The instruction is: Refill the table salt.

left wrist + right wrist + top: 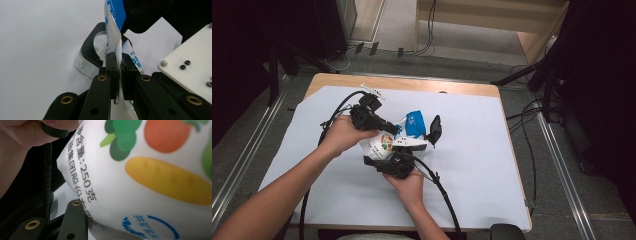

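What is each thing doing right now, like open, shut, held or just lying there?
Bag: lifted off the table, held by both grippers.
Left gripper: shut on the bag's thin edge.
Right gripper: fingers against the bag's body, gripping it.
Black-rimmed clear lid: lying on the table.
Table: covered by a white sheet.

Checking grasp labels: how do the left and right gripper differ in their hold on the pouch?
The left gripper has its jaws nearly together, pinching a thin flat edge of the pouch; the right gripper has jaws wider, around the pouch's full white body. The left one comes in from above and left in the high view, the right from below. Both are shut on the same pouch.
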`<action>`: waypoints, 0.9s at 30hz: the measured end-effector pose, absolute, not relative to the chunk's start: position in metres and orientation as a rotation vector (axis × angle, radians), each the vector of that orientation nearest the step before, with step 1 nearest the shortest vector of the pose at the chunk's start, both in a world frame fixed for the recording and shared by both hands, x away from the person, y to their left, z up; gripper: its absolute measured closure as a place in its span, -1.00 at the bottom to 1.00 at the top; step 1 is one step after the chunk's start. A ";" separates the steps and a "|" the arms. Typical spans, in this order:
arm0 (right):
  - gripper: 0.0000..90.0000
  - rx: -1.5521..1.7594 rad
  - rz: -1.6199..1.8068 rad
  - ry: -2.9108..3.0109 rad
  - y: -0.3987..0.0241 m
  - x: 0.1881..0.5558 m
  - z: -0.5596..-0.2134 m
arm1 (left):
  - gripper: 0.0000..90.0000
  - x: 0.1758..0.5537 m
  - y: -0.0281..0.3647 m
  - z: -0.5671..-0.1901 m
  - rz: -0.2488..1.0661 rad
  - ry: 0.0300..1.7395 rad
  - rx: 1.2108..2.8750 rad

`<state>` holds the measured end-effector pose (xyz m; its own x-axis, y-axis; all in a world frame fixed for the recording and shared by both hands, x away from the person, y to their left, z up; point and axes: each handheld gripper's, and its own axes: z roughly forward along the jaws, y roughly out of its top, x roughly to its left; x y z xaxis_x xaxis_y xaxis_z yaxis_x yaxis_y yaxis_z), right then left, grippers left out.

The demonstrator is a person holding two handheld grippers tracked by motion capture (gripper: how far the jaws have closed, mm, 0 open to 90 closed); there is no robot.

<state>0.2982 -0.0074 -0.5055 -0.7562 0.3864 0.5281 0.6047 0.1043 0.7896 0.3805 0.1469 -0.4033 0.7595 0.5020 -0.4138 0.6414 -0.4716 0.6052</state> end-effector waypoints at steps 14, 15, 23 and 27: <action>0.34 -0.938 -1.699 -2.314 -0.004 0.295 -0.501 | 0.95 0.381 0.146 -0.404 -0.238 0.856 2.161; 0.37 -0.948 -1.696 -2.309 -0.004 0.295 -0.501 | 0.95 0.380 0.146 -0.404 -0.236 0.858 2.159; 0.44 -0.974 -1.688 -2.272 -0.005 0.298 -0.502 | 0.94 0.381 0.146 -0.404 -0.236 0.865 2.159; 0.46 -0.980 -1.696 -2.247 -0.005 0.298 -0.502 | 0.93 0.381 0.147 -0.403 -0.239 0.861 2.157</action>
